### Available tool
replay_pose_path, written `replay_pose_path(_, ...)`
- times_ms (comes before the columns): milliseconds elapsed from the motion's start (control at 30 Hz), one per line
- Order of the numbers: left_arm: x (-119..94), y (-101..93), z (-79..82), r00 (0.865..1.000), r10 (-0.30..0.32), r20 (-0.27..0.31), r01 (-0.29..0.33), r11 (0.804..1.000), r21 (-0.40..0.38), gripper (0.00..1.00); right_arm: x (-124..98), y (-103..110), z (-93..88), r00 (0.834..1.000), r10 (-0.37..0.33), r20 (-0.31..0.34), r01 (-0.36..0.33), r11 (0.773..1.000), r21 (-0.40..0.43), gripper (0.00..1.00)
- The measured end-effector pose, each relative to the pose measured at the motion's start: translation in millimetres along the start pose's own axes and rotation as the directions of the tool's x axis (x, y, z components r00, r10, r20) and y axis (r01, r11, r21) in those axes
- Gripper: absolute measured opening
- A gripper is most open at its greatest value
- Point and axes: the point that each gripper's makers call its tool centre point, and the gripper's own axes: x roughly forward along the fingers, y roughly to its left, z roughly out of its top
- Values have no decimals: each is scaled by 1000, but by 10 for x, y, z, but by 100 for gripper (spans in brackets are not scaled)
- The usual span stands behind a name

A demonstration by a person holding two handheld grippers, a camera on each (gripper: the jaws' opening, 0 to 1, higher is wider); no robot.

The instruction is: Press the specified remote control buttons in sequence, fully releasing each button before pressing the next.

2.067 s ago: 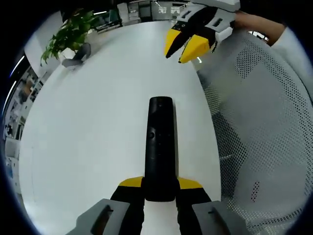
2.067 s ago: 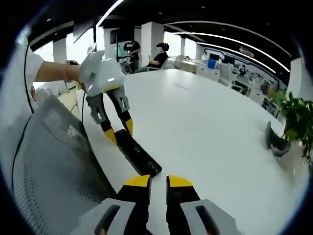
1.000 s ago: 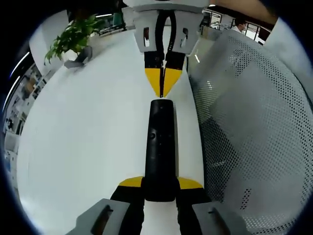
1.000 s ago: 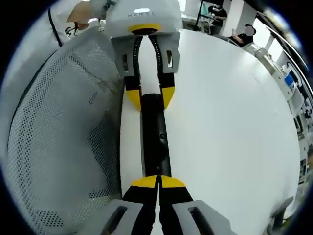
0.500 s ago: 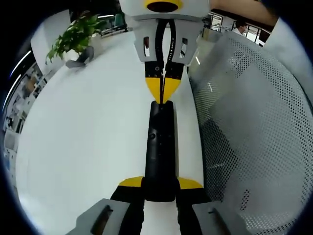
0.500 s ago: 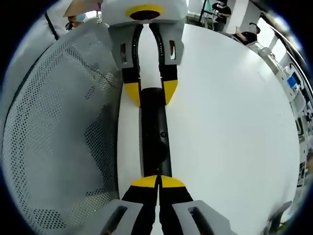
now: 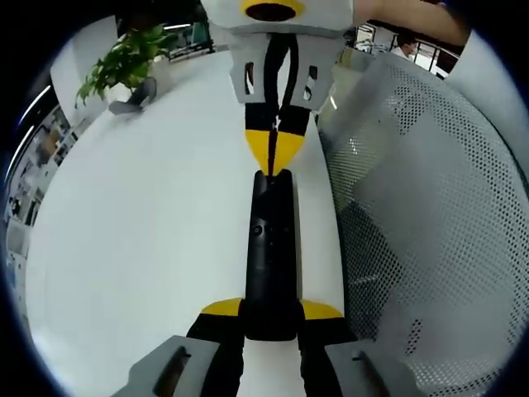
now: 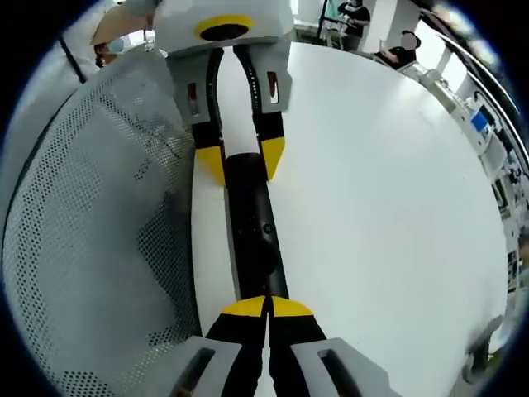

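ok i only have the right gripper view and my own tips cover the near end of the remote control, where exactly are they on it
Observer: In the left gripper view the right gripper is shut to a single yellow point at the very end of the remote control, on its centre line, well short of the small round button.
Operator: and what's on the table past me
Observer: A potted plant stands at the far side of the white table, with a dark grey object at its base.
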Motion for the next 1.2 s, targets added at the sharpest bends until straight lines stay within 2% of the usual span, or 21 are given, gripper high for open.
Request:
replay_pose_path(100,0,-3,0,1000,-1,4,1,1000,0,24,-8,-6,22,989,-67,129,57,995,80,0)
replay_pose_path(167,-1,-5,0,1000,1,7,-1,1000,-3,24,-18,11,-4,989,-60,137,54,997,46,0)
replay_pose_path(233,-1,-6,1,1000,1,6,-1,1000,-1,24,-21,1,3,988,-61,140,50,996,80,0)
replay_pose_path(400,0,-9,4,1000,-1,-4,1,1000,-2,24,-51,10,-33,993,-62,102,54,996,75,0)
replay_pose_path(533,-4,-12,4,1000,1,5,-1,1000,-7,24,-21,69,48,993,-35,115,28,998,59,0)
replay_pose_path(667,-6,-16,4,1000,2,11,-2,1000,-5,24,8,44,114,993,-41,112,37,999,38,0)
replay_pose_path(733,-7,-16,5,1000,1,11,-1,1000,-4,24,25,42,98,996,-33,89,31,999,23,0)
replay_pose_path(867,-8,-15,4,1000,-2,12,2,1000,4,24,33,40,99,999,-19,44,21,999,-38,0)
replay_pose_path(967,-10,-14,3,1000,-1,19,1,1000,1,24,44,39,98,999,-32,-21,29,990,-140,0)
replay_pose_path(1033,-11,-16,3,1000,2,24,-2,1000,1,24,53,46,104,998,-44,-43,36,985,-167,0)
replay_pose_path(1100,-10,-14,4,1000,2,25,-2,1000,4,24,57,52,109,998,-53,-44,45,985,-164,0)
replay_pose_path(1167,-10,-12,5,1000,-4,20,3,1000,6,24,44,35,99,998,-61,-18,58,989,-137,0)
replay_pose_path(1200,-10,-9,6,1000,-6,16,6,1000,5,24,43,31,103,998,-59,18,60,996,-69,0)
